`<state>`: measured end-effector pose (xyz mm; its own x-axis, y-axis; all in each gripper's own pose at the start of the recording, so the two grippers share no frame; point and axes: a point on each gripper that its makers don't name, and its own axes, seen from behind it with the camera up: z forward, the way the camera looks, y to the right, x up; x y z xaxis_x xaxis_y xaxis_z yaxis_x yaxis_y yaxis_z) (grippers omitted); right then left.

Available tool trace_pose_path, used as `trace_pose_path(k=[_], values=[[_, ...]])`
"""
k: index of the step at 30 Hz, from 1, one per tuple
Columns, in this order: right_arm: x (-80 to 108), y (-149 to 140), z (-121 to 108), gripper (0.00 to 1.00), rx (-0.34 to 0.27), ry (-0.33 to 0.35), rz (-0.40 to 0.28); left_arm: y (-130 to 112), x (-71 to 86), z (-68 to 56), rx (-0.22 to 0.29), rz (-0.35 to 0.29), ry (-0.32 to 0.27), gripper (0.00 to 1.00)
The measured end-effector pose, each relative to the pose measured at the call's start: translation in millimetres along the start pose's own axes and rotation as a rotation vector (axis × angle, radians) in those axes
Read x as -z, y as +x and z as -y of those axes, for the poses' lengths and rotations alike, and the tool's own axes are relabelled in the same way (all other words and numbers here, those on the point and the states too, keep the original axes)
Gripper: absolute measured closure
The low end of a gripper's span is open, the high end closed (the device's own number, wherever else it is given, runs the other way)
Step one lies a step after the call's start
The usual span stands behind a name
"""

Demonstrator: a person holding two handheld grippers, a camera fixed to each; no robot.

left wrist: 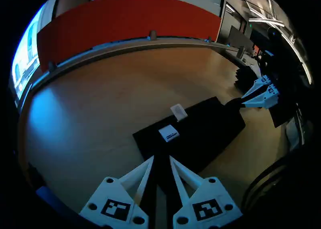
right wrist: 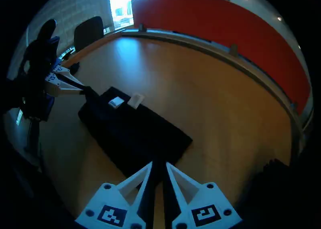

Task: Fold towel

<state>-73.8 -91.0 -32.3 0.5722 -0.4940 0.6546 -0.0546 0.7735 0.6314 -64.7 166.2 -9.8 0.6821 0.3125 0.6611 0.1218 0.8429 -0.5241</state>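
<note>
A black towel [left wrist: 200, 128] lies flat on the wooden table [left wrist: 100, 108], with two white labels [left wrist: 169, 133] on its upper face. My left gripper [left wrist: 161, 161] is shut on the towel's near edge, and dark cloth runs between its white fingers. Across the towel, my right gripper [left wrist: 241, 102] pinches the opposite end. In the right gripper view the same towel [right wrist: 132, 136] stretches away from my right gripper [right wrist: 159, 165], which is shut on its near edge. The left gripper [right wrist: 83, 90] holds the far corner there, close to the labels [right wrist: 116, 103].
A red partition [left wrist: 128, 24] runs along the table's far edge. A stack of dark cloths [left wrist: 245, 78] sits behind the right gripper, seen again as a dark pile [right wrist: 277, 168]. Office chairs [right wrist: 89, 31] stand by the table's end, under a bright window [right wrist: 126, 6].
</note>
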Motion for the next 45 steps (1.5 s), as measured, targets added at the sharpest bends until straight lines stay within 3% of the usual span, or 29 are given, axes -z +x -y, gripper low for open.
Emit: trace_pose_path(k=[16, 22, 32, 39, 45], values=[[-23.7, -0.2, -9.7, 0.86, -0.028, -0.023, 0.018, -4.3, -23.3, 11.9, 0.027, 0.012, 0.01, 0.89], [-28.3, -1.0, -14.1, 0.79, -0.026, -0.041, 0.022, -5.4, -27.6, 15.7, 0.028, 0.018, 0.016, 0.89], [-33.2, -1.8, -24.8, 0.63, -0.025, -0.089, 0.03, -4.0, -35.5, 22.9, 0.015, 0.026, 0.042, 0.85], [-35.4, -0.3, -36.2, 0.38, -0.012, -0.128, 0.027, -0.7, -38.9, 29.9, 0.024, 0.028, 0.065, 0.77], [-35.8, 1.1, -44.0, 0.35, 0.011, -0.156, 0.026, 1.7, -40.1, 36.8, 0.018, 0.028, 0.086, 0.73]])
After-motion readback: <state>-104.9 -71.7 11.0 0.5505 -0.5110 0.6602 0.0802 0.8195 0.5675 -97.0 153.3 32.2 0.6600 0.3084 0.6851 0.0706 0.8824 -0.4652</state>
